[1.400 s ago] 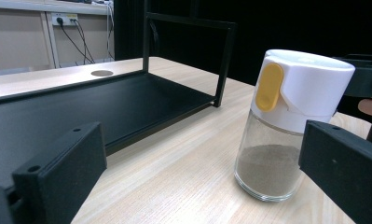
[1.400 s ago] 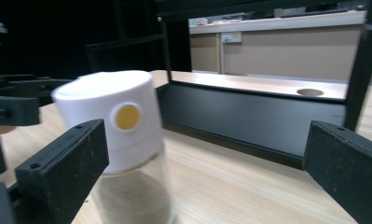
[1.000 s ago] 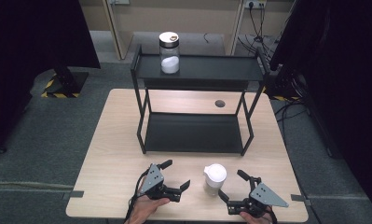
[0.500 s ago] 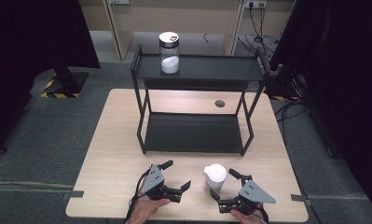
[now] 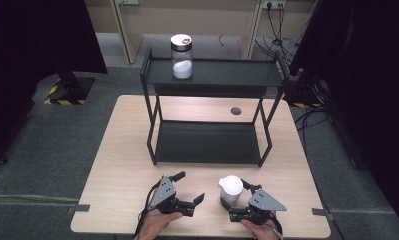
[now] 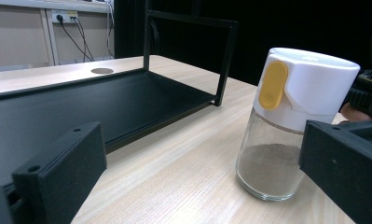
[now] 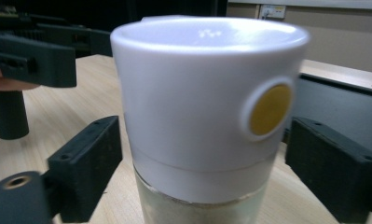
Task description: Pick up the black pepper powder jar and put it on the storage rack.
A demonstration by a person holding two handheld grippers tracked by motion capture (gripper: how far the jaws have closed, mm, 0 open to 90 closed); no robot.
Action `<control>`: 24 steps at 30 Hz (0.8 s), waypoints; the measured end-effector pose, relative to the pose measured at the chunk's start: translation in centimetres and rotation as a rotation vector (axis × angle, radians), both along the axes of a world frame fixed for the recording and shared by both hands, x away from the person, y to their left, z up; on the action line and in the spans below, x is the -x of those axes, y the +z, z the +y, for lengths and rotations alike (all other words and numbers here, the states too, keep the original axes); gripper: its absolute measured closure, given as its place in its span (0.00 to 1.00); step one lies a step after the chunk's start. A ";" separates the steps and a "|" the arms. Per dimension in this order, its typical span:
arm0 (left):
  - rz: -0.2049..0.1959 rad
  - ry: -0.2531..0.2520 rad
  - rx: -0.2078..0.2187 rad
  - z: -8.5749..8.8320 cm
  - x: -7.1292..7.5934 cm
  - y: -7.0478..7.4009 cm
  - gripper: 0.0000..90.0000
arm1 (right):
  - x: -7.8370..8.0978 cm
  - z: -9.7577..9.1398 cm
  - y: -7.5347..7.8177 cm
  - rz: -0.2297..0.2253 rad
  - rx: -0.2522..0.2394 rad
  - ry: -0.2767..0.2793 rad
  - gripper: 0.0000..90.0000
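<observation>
1. At the near edge of the bench (image 5: 117,165), the left tongs (image 5: 189,189) rest in the person's left hand (image 5: 154,226) with their jaws spread wide and nothing between them; in the left gripper view the jaws frame bare wood.
2. Beside them, the right tongs (image 5: 232,192) sit in the right hand (image 5: 259,231). Their jaws have just been closing around the shaker jar (image 5: 231,188), which stands between them; in the right gripper view a gap shows on each side of the jar, so the pads do not press on it.
3. The shaker jar stands upright on the bench, near its front edge and right of centre. It has a white cap (image 7: 207,93) with a yellow button (image 7: 269,109) over a glass body holding brownish powder (image 6: 267,165).
4. Farther back, a black two-tier rack (image 5: 207,142) stands across the middle of the bench, its lower shelf bare.
5. On the rack's top shelf, toward its left end, stands a clear jar (image 5: 181,56) with a dark lid and white contents.
</observation>
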State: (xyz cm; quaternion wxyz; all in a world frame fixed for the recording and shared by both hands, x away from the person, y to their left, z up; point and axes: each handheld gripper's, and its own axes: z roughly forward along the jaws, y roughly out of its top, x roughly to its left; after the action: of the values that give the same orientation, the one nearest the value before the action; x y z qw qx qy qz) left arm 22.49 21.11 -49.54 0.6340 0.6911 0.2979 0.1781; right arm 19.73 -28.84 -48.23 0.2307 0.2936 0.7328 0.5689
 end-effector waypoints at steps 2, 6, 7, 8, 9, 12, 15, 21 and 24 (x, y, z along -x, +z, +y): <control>0.004 0.002 0.002 0.0 0.0 0.0 0.00 | -0.1 0.1 0.0 0.001 0.010 0.010 0.21; 0.007 -0.002 0.000 -0.1 0.0 -0.1 0.00 | -0.1 0.2 0.0 0.008 0.021 0.004 0.31; 0.007 -0.004 -0.001 -0.1 0.0 -0.1 0.00 | -0.1 0.2 0.0 0.009 0.022 0.006 0.33; 0.007 -0.004 -0.002 -0.1 0.0 -0.1 0.00 | -0.1 0.2 0.0 0.008 0.024 0.005 0.34; 0.008 -0.004 -0.002 -0.1 0.0 -0.1 0.00 | -0.1 0.2 0.0 0.009 0.021 0.005 0.34; 0.007 -0.002 -0.002 -0.1 0.0 -0.1 0.00 | -0.1 0.2 -0.1 0.014 0.013 0.003 0.34; 0.006 0.000 -0.002 0.0 -0.1 0.0 0.00 | 0.1 0.2 0.0 0.007 0.016 -0.002 0.34; 0.008 0.001 -0.002 0.0 -0.1 -0.1 0.00 | 0.8 -0.3 0.5 -0.032 -0.017 -0.013 0.34; 0.006 0.000 -0.001 0.0 0.0 0.0 0.00 | 1.0 -0.4 0.9 -0.039 -0.023 -0.014 0.34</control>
State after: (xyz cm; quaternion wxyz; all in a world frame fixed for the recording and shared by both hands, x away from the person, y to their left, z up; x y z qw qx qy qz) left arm 22.53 21.09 -49.59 0.6325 0.6920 0.2999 0.1763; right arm 18.77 -29.29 -47.30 0.2457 0.2903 0.7194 0.5813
